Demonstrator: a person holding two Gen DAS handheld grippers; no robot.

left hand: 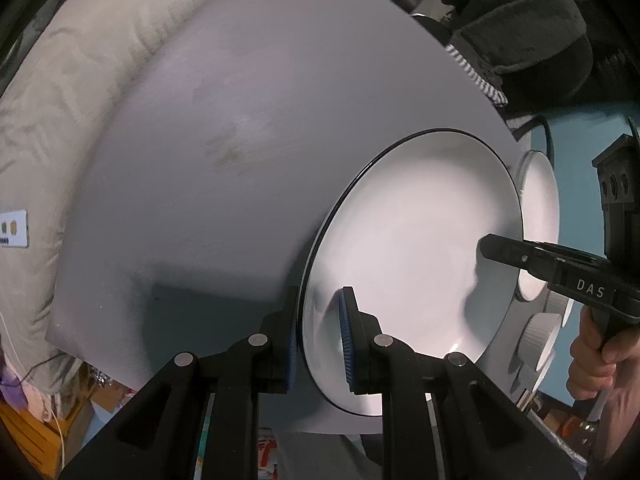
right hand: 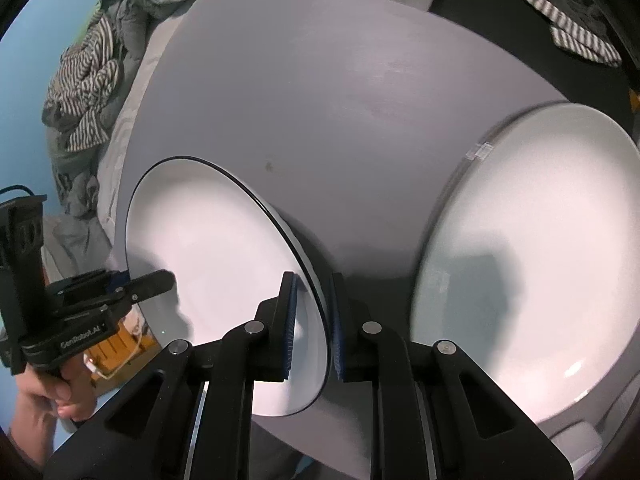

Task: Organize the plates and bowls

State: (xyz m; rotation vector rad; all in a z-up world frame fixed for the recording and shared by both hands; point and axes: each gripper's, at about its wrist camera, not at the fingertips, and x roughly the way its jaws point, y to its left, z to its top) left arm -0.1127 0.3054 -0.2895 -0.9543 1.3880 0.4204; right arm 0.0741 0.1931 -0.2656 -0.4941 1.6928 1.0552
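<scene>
Grey table [left hand: 192,208]; both claws, left claw [left hand: 320,340], right claw [right hand: 312,328], clamp black-rimmed plate [left hand: 412,248]; right wrist view alone shows second plate [right hand: 532,264]

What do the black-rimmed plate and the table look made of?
Black-rimmed plate: likely glazed ceramic; glossy white face, thin dark edge line, a bright highlight low on it. Table: smooth, matte grey, perhaps laminate or painted board; faint scuffs and no visible grain, so it stays uncertain.
</scene>
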